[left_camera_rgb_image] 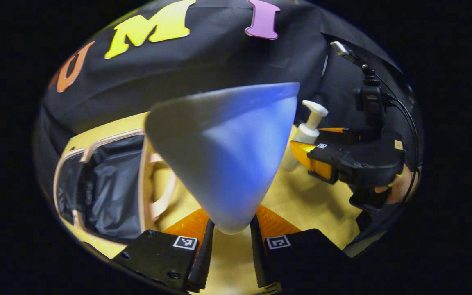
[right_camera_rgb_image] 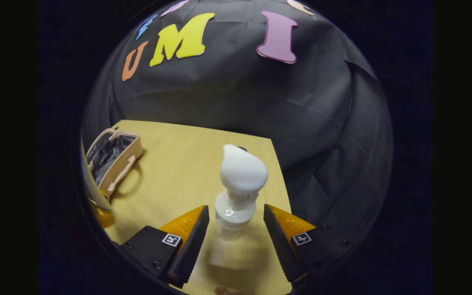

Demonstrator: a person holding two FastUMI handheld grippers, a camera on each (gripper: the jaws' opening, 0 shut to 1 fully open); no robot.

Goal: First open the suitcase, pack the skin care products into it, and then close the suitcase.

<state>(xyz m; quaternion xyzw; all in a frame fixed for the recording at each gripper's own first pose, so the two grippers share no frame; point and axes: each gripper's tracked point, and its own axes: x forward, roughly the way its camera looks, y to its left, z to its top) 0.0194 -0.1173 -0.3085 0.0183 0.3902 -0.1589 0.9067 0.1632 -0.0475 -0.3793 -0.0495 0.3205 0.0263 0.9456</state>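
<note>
A white tube with a bluish sheen looms close in the left gripper view, held above the table. My left gripper is shut on its narrow end. Beyond it to the left lies the small pinkish suitcase, lid open, black lining exposed. A white pump bottle stands upright on the table between the fingers of my right gripper, which is open with a gap on each side. In the left gripper view, the same bottle and right gripper sit at the right.
The light wooden table ends at the black cloth wall behind and to the right. The open suitcase lies at its far left. A hand grips the right gripper, with cables running up from it.
</note>
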